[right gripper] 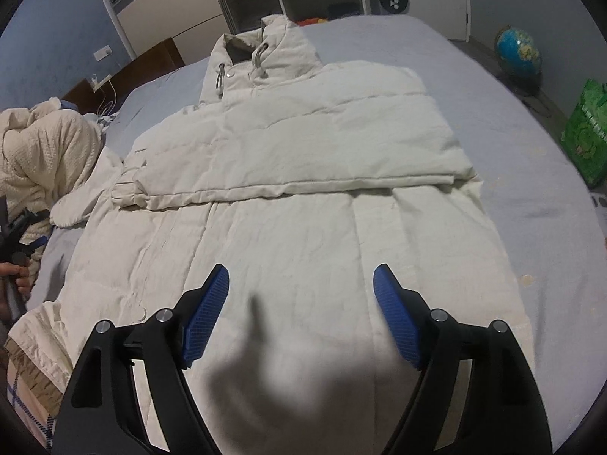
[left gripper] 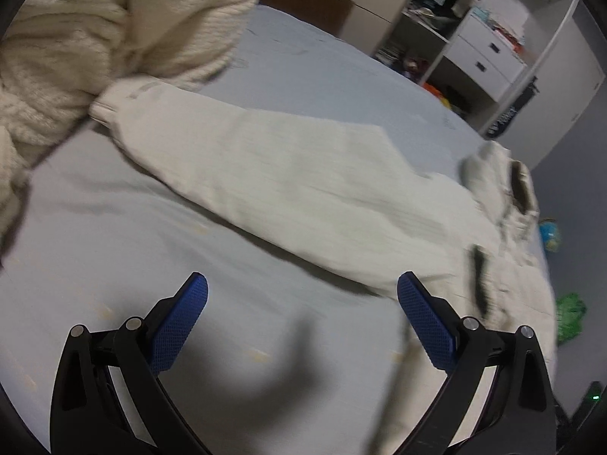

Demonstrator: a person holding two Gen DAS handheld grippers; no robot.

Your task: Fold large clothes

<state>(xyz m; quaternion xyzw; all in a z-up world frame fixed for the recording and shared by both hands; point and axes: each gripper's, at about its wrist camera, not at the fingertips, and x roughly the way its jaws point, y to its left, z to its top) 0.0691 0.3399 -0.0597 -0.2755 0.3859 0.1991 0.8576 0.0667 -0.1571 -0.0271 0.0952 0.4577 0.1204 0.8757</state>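
A cream puffer jacket point(right gripper: 303, 197) lies flat on the bed, hood point(right gripper: 261, 49) at the far end, with one side folded across its chest. Its other sleeve point(left gripper: 284, 182) stretches out sideways, and the cuff point(left gripper: 114, 102) touches a knit blanket. My left gripper point(left gripper: 302, 282) hangs open over the sheet just short of that sleeve, with nothing between its blue pads. My right gripper point(right gripper: 301, 271) is open above the jacket's lower body, also with nothing between its pads. At the left edge of the right wrist view, a hand point(right gripper: 17, 276) holds the left gripper point(right gripper: 34, 242).
A cream knit blanket point(left gripper: 95, 38) is bunched at the bed's head end by the brown headboard point(left gripper: 303, 3). The grey-blue sheet point(right gripper: 493, 94) shows around the jacket. Beyond the bed stand a wardrobe with white drawers point(left gripper: 481, 57), a globe point(right gripper: 518, 53) and a green bag point(right gripper: 586, 132).
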